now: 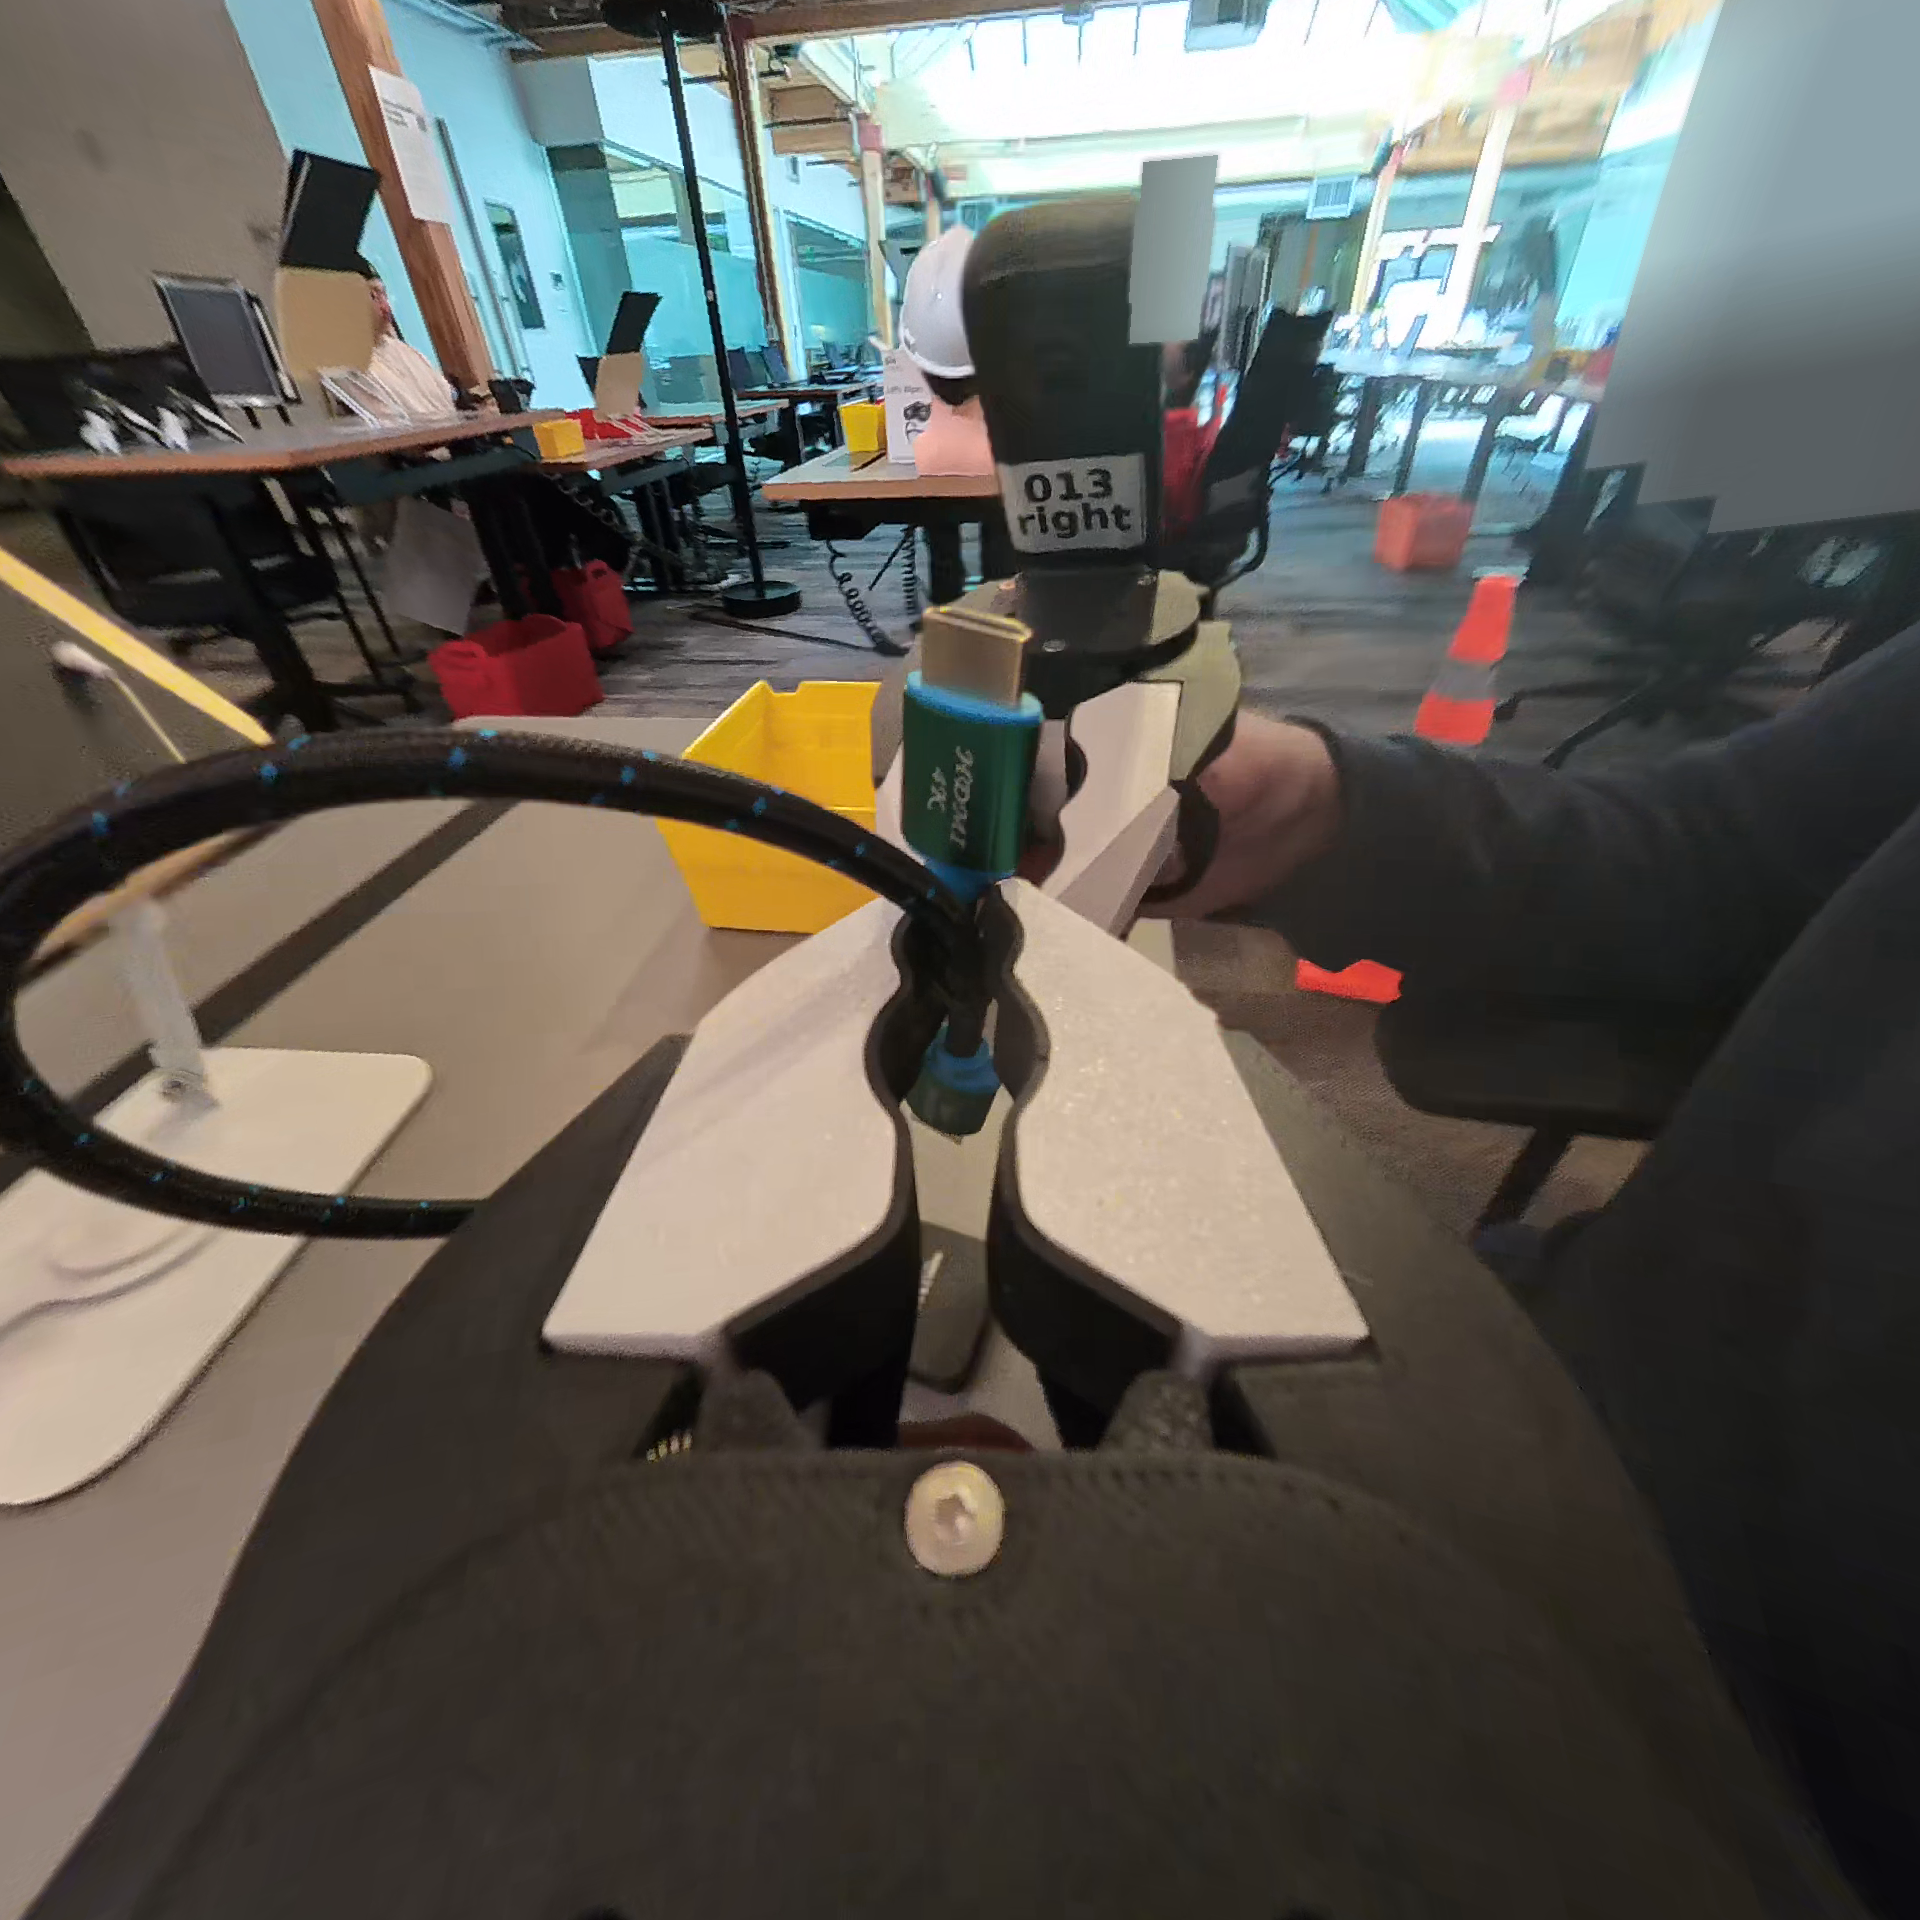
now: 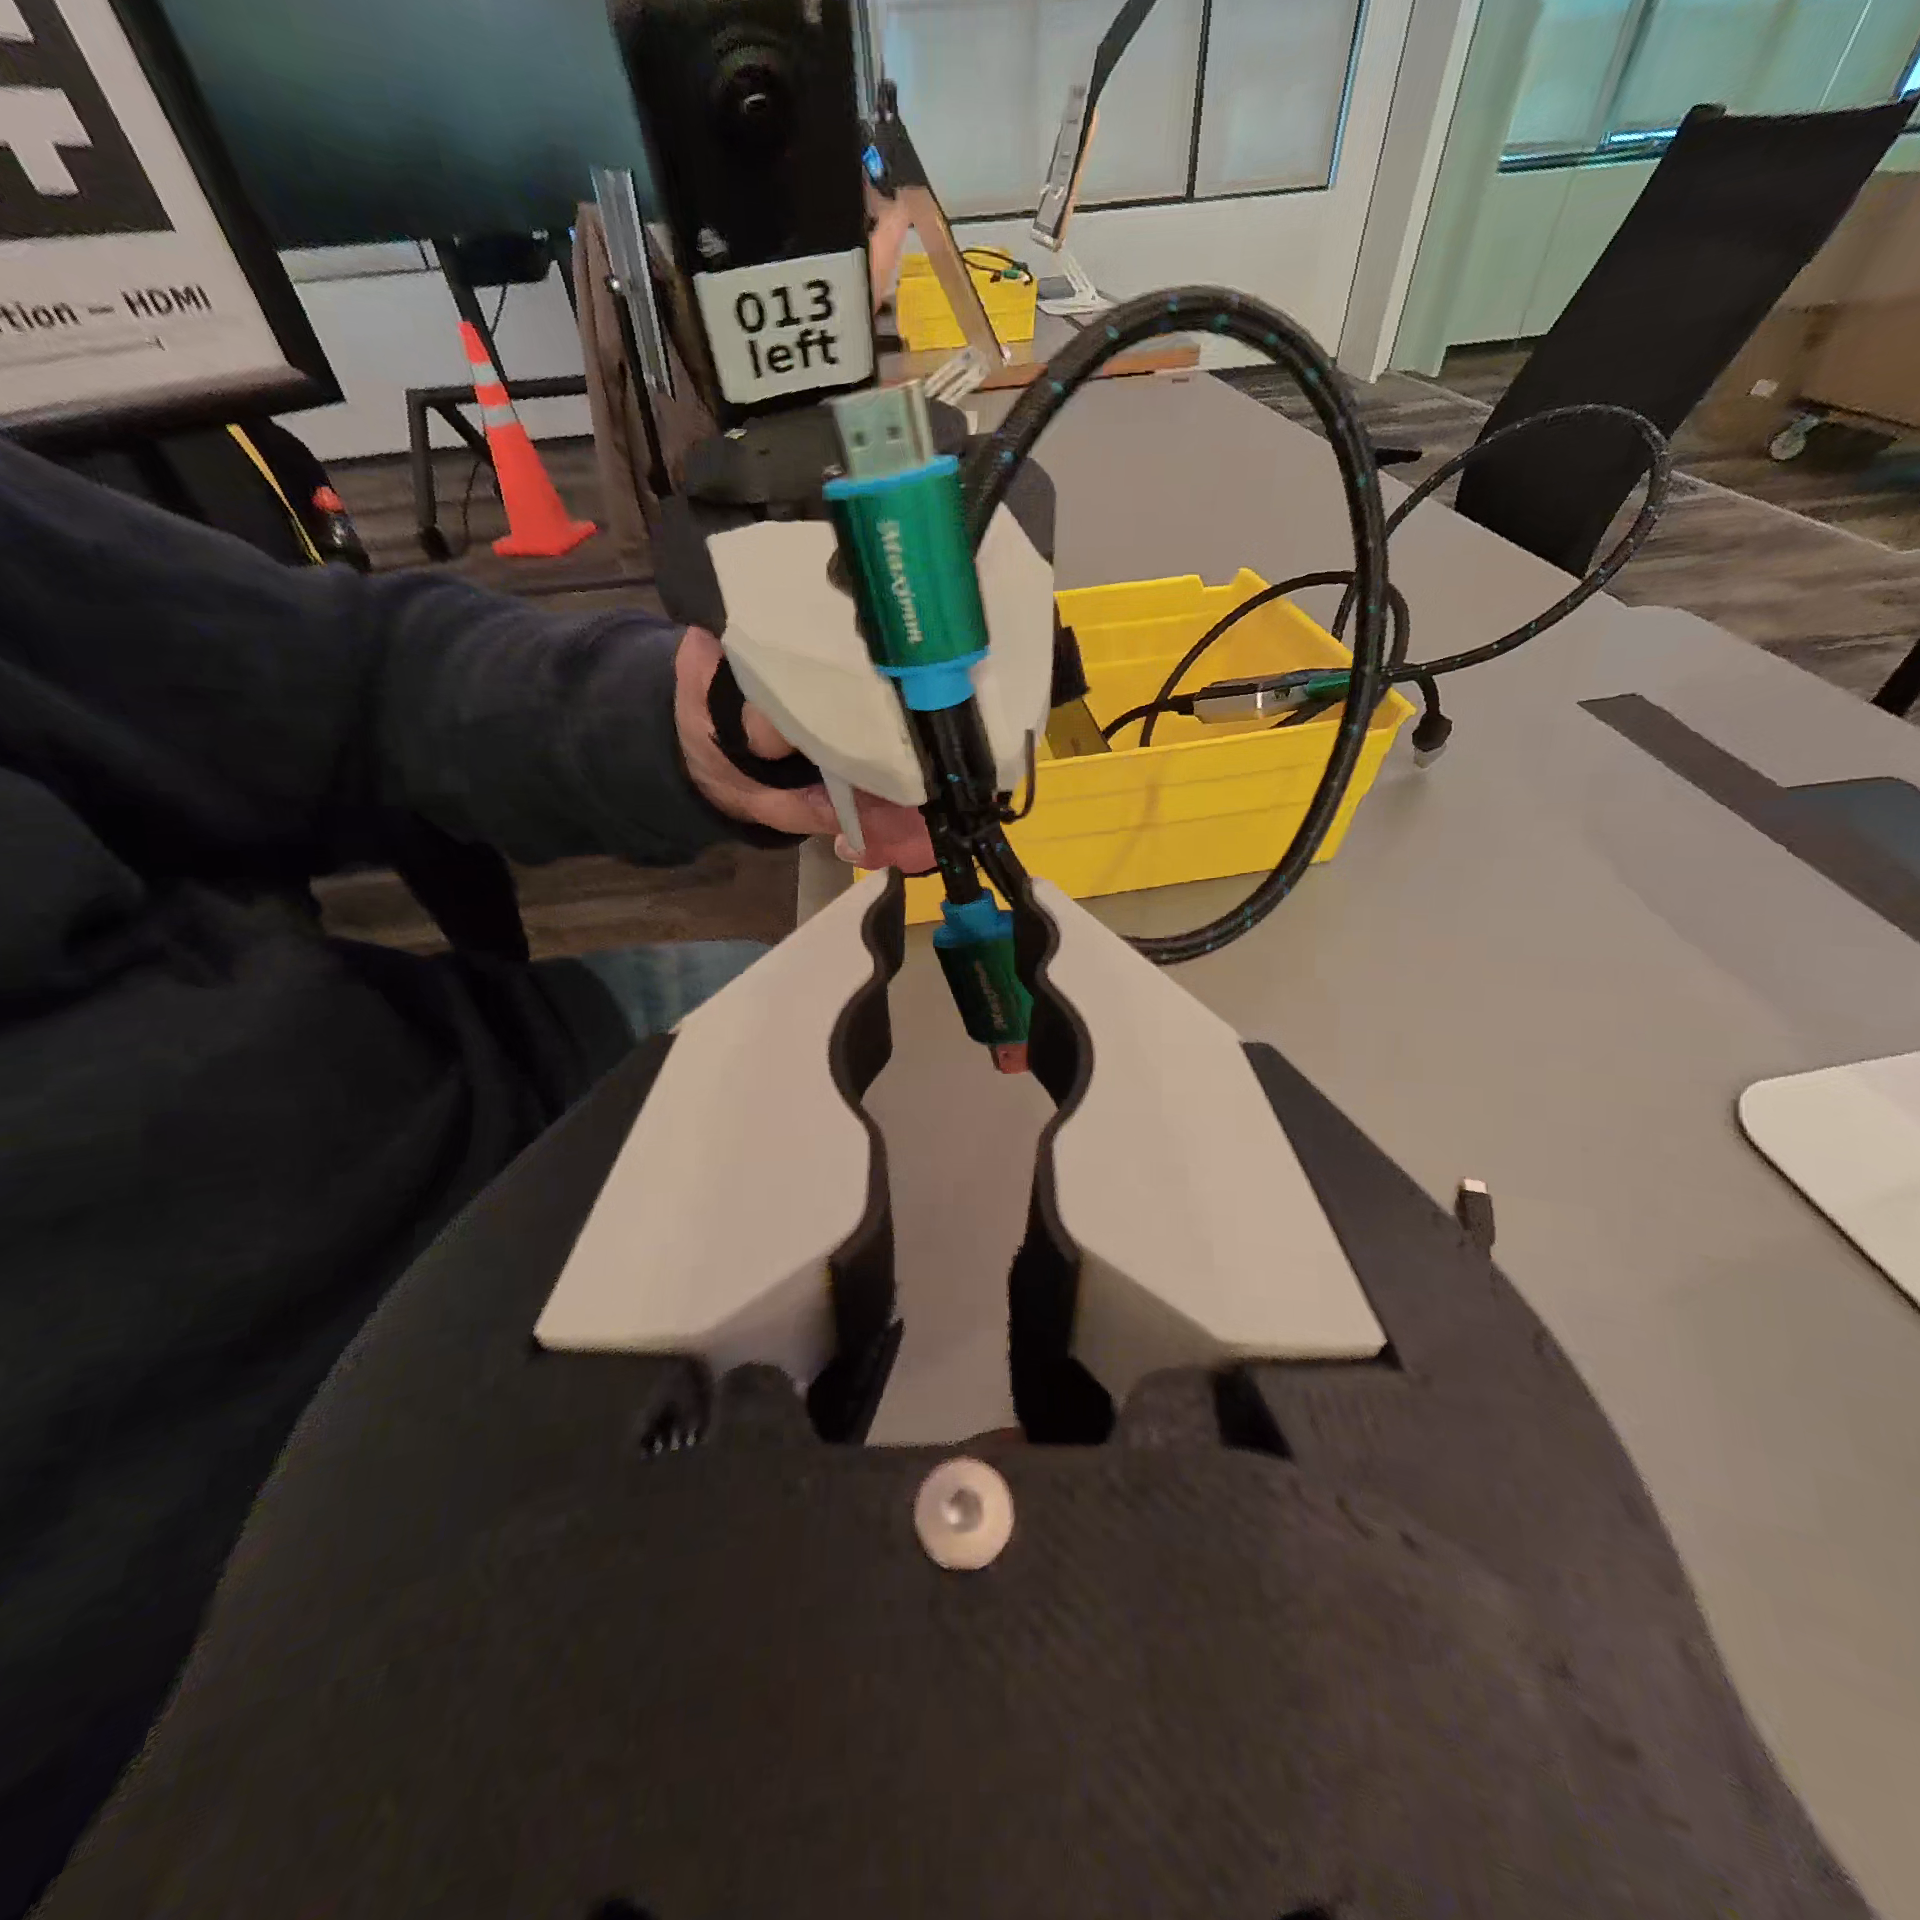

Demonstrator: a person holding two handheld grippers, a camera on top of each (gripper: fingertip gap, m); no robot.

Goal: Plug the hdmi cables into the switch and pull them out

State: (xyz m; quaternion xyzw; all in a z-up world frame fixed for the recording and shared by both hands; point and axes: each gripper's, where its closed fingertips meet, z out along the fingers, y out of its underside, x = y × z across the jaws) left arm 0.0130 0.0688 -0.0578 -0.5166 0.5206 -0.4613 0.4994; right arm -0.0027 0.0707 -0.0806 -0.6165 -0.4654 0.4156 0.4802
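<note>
upper green hdmi plug [image 1: 971,790] upright, long axis near vertical, metal end pointing up, just above the fingertips. second green plug [image 1: 951,1091] hanging metal end down in the gap between the fingers. black braided cable [image 1: 312,743] arcing off to the left in a wide loop over the table.

left gripper [image 1: 961,920] pressed together on the doubled cable just under the upper plug. right gripper [image 2: 966,894] partly spread around the same strands; right fingertip against the cable, a small gap at the left one, so apparently not pinching. tools tip to tip, facing each other, each gripped from below by a hand [image 1: 1257,821] in a dark sleeve.

grey table [image 1: 468,935] beneath, with a yellow bin [image 2: 1226,800] holding more cables just behind the tools, and a white stand base [image 1: 208,1195] on the left. beyond, an open office with desks, red bins on the floor and an orange traffic cone [image 1: 1470,665].
</note>
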